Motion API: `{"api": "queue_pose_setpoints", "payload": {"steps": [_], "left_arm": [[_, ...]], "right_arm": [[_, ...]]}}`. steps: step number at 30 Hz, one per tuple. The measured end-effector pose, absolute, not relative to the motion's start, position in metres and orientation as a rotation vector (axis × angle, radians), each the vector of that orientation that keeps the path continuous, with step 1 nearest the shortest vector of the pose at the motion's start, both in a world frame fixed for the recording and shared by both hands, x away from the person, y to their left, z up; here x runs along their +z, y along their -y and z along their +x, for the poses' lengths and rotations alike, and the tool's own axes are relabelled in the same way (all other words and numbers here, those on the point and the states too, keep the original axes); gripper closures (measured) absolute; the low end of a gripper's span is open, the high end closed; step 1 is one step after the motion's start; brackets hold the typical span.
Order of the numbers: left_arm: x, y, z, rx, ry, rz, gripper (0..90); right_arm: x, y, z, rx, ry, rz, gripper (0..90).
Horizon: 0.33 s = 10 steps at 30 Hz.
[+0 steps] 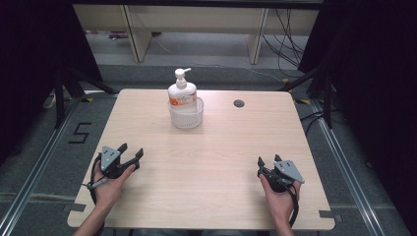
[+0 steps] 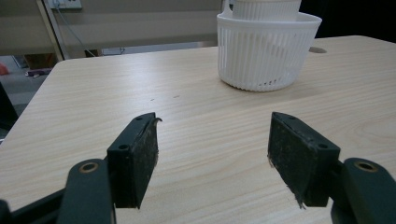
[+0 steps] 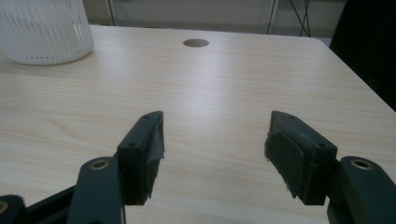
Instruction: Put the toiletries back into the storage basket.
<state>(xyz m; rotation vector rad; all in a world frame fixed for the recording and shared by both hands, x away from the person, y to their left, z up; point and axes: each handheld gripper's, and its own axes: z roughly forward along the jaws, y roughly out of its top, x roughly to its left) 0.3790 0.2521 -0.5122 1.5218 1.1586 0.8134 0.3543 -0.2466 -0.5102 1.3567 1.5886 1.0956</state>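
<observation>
- Black jaws of our left gripper (image 1: 132, 156) stand spread wide over bare wood, with nothing between them; the left gripper view shows both pads apart and empty.
- Our right gripper (image 1: 269, 163) is likewise spread, pinching nothing, its jaws hanging just above the tabletop near the right front corner.
- Both grippers sit at the near edge of the wooden table (image 1: 216, 162), well apart from each other and from the work ahead.
- We judge the job barely begun: nothing is grasped, nothing touched, and the whole reach, grip and handling of the bottle is left to do.
- Farther out, at the far middle of the table, the white ribbed basket (image 1: 186, 118) stands upright, and the pump bottle (image 1: 182, 92) stands inside it.
- Its long axis runs vertical, base down in the basket and pump head on top; the nozzle points toward the right of the high view.
- From the left gripper view the basket (image 2: 266, 51) lies ahead and right of the jaws; from the right gripper view the basket (image 3: 44, 32) lies far ahead to the left, near a round cable hole (image 3: 196, 43).
</observation>
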Motion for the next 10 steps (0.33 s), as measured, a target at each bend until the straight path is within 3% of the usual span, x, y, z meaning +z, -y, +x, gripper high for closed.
{"api": "queue_pose_setpoints", "payload": {"steps": [10], "left_arm": [[-0.5234,-0.2515,0.3789,0.819,-1.153,1.526,32.9]], "right_arm": [[-0.5097,0.2483,0.3532,1.107,-1.580,1.359,37.4]]}}
